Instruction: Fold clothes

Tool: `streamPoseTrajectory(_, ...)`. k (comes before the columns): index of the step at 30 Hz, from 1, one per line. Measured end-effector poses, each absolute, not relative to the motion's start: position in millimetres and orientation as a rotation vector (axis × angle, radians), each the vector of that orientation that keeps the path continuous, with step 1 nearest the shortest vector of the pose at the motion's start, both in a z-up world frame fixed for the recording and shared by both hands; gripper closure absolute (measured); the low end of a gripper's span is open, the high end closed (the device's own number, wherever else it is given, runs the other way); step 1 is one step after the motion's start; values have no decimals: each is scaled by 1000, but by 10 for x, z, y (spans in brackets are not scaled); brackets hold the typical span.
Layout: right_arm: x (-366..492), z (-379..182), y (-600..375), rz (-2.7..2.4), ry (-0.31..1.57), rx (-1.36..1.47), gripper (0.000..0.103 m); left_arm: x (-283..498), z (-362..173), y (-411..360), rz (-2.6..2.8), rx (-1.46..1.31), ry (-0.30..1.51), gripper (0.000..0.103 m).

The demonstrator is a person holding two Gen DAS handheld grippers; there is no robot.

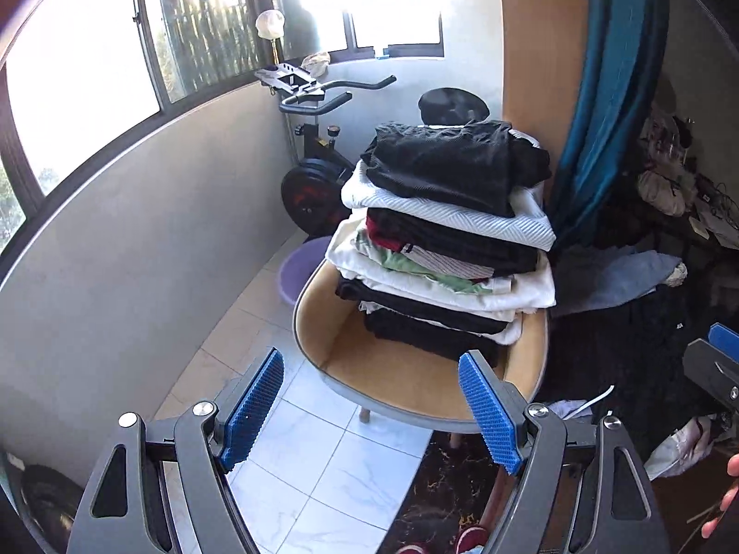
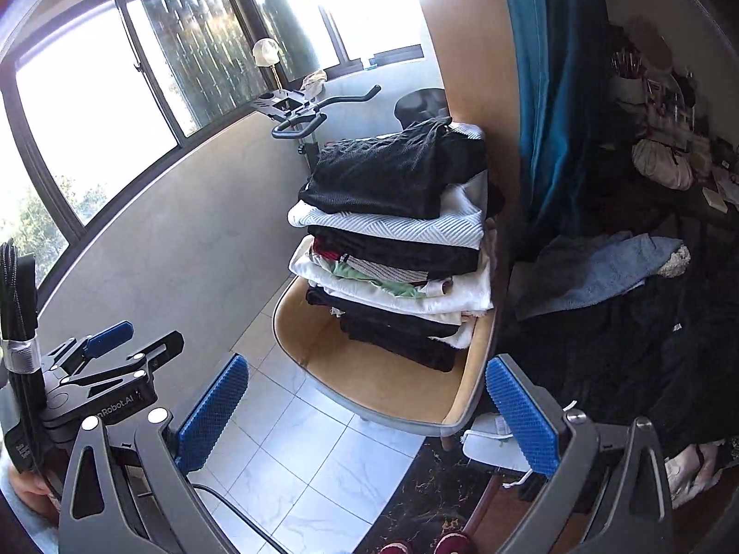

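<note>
A tall stack of folded clothes (image 1: 452, 240) (image 2: 392, 249) rests on a tan shell chair (image 1: 307, 304) (image 2: 286, 318). A black garment (image 1: 443, 161) lies on top, with a white knit under it. My left gripper (image 1: 372, 358) hangs open just short of the chair's front edge, nothing between its blue pads (image 1: 256, 406). My right gripper (image 2: 367, 364) is open too and empty, level with the chair's front. A heap of dark loose clothes (image 2: 623, 346) with a grey-blue garment (image 2: 600, 267) on it lies to the right. Each gripper shows at the edge of the other's view: the left gripper (image 2: 124, 341), the right gripper (image 1: 720, 351).
An exercise bike (image 1: 318, 147) and a purple basin (image 1: 300, 267) stand behind the chair by the windowed wall. A teal curtain (image 1: 609, 92) hangs to the right. White floor tiles (image 1: 323, 461) and a dark rug (image 1: 443, 498) lie below, with red slippers (image 2: 443, 542) at the bottom edge.
</note>
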State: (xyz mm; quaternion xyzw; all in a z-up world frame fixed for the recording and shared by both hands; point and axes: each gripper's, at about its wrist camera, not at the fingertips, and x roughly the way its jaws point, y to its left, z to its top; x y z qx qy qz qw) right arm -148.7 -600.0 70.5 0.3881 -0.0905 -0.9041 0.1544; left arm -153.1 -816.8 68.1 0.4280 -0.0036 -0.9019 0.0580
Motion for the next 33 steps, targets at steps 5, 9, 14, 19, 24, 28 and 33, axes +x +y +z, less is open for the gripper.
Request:
streamPoseTrajectory(5,-1426,679,-6235,-2646,-196,1148,0,-1566,637,-8387,-2797,1342,37,25)
streamPoseTrajectory(9,-1376,734,-6618,-2707,-162,1123,0,-1603,675,-8653,-2857,1376,1,25)
streamPoseTrajectory(14,-1248,708,-7155,-2716,-187,1134,0,-1589,610,-9013,-2840,1422,-80,25)
streamPoseTrajectory(19,-1134,634,-7296,-2764,-266,1170,0,-1633,463,-9118,-2829,1516,-197,25)
streamPoseTrajectory(24,-1214,485,-7360,-2772,-323,1278,0,-1704,387,-9109,-2859,1653,-186,25)
streamPoseTrajectory(28,-1175,491,-7503,-2764,-283,1297,0,-1724,339,-9179,-2868,1712,-151,25)
streamPoseTrajectory(33,-1208,514,-7622,-2765,-260,1300,0,-1760,372,-9304,-2898,1699,-123,25)
